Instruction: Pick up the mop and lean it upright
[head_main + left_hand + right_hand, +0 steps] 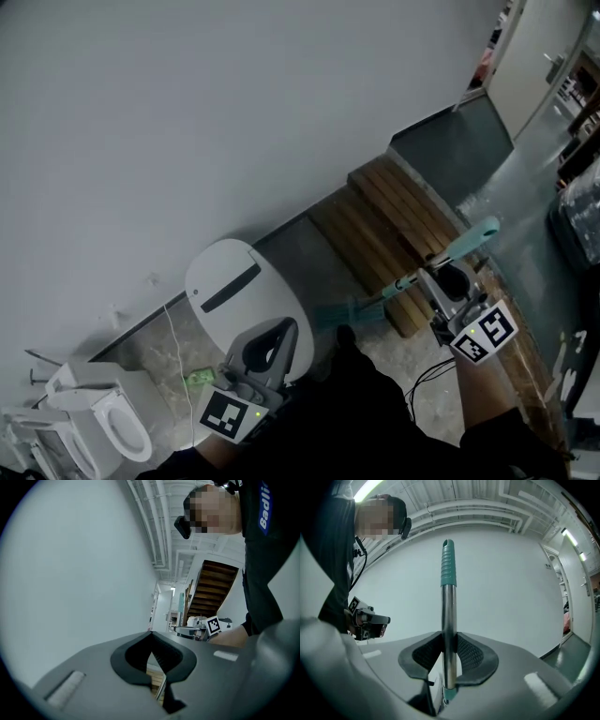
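My right gripper (433, 274) is shut on the mop's silver shaft (449, 616), which stands upright between its ribbed pads (468, 651). The shaft's teal grip (448, 566) rises above the jaws against the white wall. In the head view the teal grip end (476, 234) points up right, and the teal mop head (352, 314) hangs lower left, over the floor beside the wooden steps. My left gripper (279, 328) is at the lower left, its jaws shut (151, 637) with nothing between them, apart from the mop.
A white wall (187, 122) fills the upper left. A white oval lidded unit (230, 281) stands before my left gripper, with white toilets (103, 427) at the lower left. Wooden steps (394, 211) run along the wall. A door (530, 56) is far right, a cable (427, 380) on the floor.
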A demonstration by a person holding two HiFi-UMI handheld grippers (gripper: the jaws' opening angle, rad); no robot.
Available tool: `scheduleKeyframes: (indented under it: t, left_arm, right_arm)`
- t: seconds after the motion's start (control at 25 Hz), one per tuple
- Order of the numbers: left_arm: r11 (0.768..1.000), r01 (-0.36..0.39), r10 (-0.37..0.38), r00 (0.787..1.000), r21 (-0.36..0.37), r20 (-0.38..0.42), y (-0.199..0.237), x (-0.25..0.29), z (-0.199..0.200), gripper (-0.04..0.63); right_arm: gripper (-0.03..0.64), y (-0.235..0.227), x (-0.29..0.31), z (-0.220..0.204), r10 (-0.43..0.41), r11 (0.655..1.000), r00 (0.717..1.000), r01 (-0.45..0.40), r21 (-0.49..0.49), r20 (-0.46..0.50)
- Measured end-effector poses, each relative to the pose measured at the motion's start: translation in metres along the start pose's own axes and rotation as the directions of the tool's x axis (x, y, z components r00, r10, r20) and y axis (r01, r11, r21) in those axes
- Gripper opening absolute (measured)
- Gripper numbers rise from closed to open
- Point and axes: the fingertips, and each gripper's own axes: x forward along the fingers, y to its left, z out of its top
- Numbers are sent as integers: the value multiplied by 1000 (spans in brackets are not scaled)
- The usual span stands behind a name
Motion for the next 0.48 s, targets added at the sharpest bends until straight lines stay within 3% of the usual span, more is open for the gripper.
scheduleKeyframes:
  t: [0.24,0.48]
  left_arm:
    - [991,-130,130,991,9,-13,42,37,2,12]
    - [958,-287,287,958,8,-25,77,79,9,12]
  right_arm:
    - [104,-31,77,-5,149,989,989,-149,23,1]
    - [105,-52,156,-23,328,944,944,-327,51,-23]
